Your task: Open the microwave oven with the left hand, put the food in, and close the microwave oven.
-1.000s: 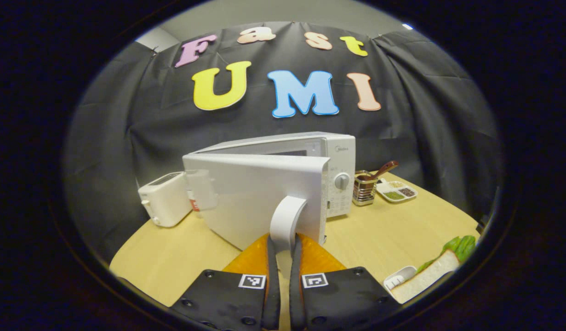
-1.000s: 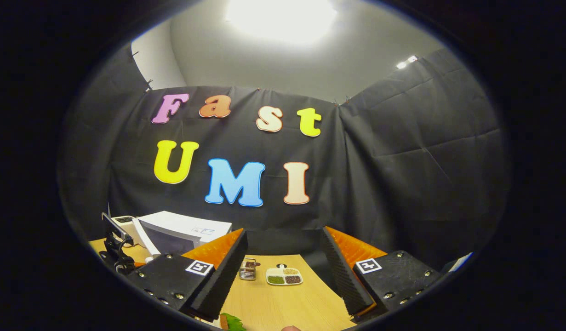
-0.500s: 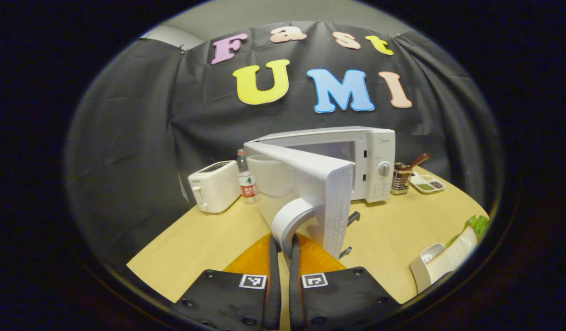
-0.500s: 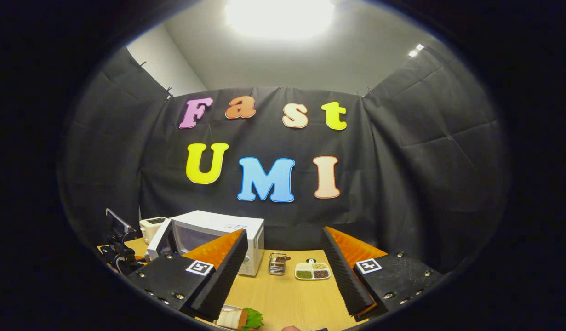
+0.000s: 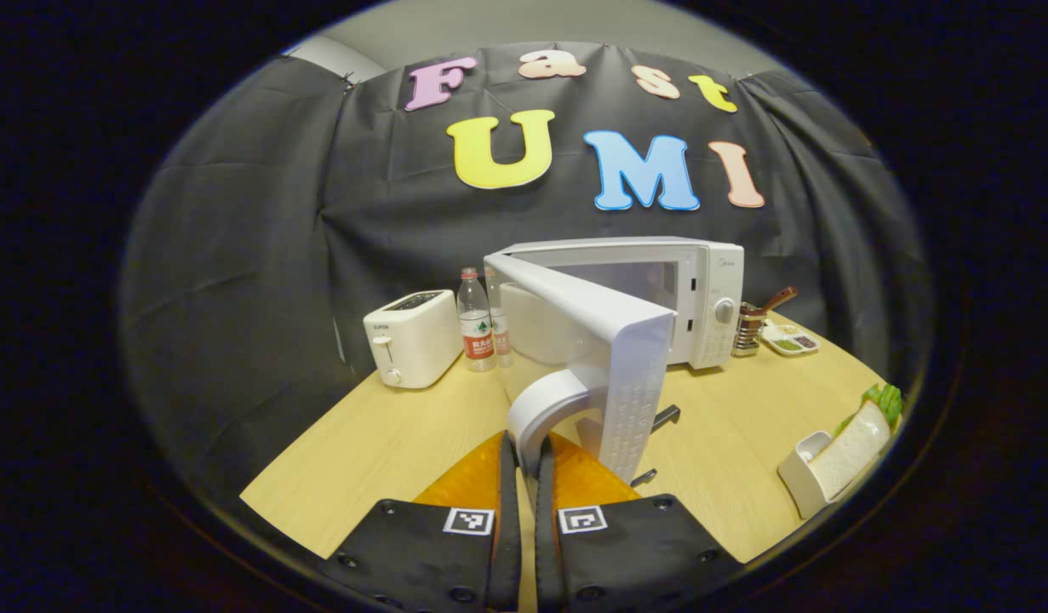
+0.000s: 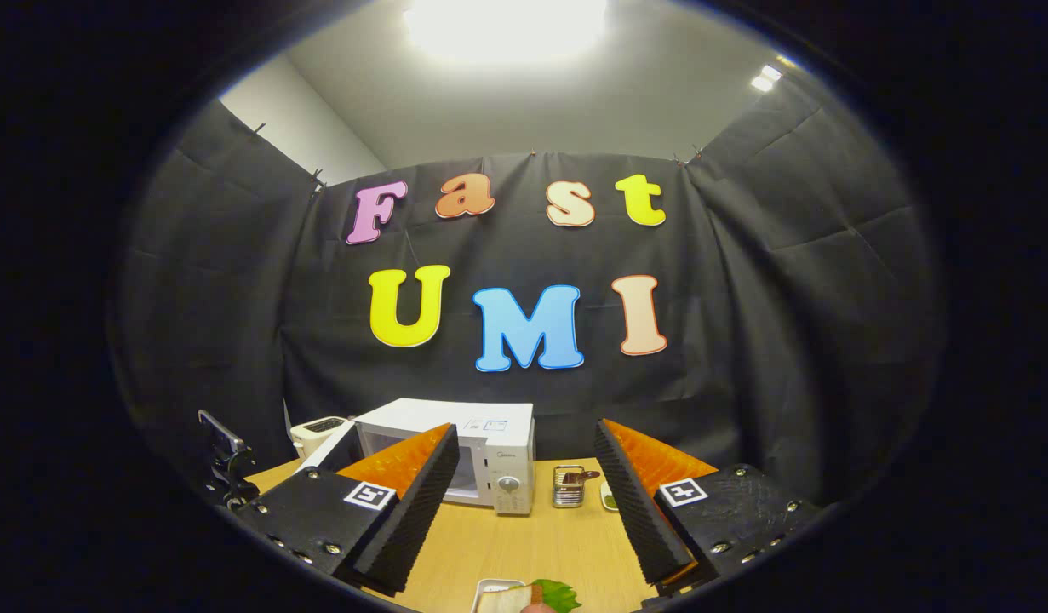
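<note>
The white microwave [image 5: 698, 294] stands at the back of the wooden table [image 5: 387, 443], and its door [image 5: 613, 358] is swung well out toward me. My left gripper [image 5: 524, 443] is shut on the door's curved white handle [image 5: 545, 407]. At the right edge lies the food, a sandwich with green lettuce [image 5: 856, 430] in a small white dish [image 5: 803, 477]. In the right gripper view the right gripper [image 6: 524, 477] is open and empty, held above the table. The microwave [image 6: 481, 455] stands beyond it with its door open, and the sandwich dish [image 6: 524, 596] lies just below the fingers.
A white toaster [image 5: 411, 336] and a water bottle [image 5: 474, 332] stand left of the microwave. To its right are a metal utensil holder [image 5: 749, 328] and a white seasoning tray [image 5: 787, 340]. The left gripper's rig [image 6: 226, 464] shows at the left of the right gripper view.
The left gripper has pulled the handle and swung the microwave door farther open. The right gripper view has turned left and tilted down, bringing the microwave and sandwich nearer its centre.
</note>
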The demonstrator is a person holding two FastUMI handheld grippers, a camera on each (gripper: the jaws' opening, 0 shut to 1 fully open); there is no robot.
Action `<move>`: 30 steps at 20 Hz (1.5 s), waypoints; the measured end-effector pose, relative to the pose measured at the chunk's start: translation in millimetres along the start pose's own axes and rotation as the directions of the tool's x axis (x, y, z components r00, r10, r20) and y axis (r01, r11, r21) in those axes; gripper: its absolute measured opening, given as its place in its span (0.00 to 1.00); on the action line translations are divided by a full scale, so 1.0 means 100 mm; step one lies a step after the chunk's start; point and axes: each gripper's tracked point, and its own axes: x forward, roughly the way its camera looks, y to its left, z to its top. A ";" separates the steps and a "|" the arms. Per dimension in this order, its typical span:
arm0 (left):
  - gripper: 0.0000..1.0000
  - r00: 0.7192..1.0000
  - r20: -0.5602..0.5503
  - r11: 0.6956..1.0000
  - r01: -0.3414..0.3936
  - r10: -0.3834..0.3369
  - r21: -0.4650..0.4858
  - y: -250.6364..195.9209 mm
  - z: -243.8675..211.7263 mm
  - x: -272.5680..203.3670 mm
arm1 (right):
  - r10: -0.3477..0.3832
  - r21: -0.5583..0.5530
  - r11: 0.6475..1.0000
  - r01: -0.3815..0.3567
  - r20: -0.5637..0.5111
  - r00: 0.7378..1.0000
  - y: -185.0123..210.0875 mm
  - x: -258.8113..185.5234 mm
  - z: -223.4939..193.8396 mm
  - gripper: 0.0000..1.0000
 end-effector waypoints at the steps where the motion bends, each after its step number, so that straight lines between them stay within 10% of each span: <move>1: 0.14 1.000 0.002 1.000 0.008 -0.008 0.003 0.05 0.00 0.01 | -0.003 -0.006 1.000 0.003 -0.001 1.000 0.07 0.00 -0.02 0.96; 24: 0.19 0.976 0.054 0.977 0.214 -0.212 -0.024 1.08 -0.15 0.07 | 0.005 -0.044 0.999 -0.007 -0.052 0.999 1.48 0.18 -0.26 0.96; 28: 0.58 0.983 0.062 0.984 0.175 -0.174 -0.020 1.23 -0.21 -0.01 | 0.025 -0.033 0.999 -0.027 -0.057 0.998 1.53 0.23 -0.24 0.96; 30: 0.58 0.990 0.067 0.992 0.124 -0.125 0.012 1.32 -0.26 -0.11 | 0.053 -0.025 0.998 -0.055 -0.065 0.996 1.55 0.27 -0.29 0.97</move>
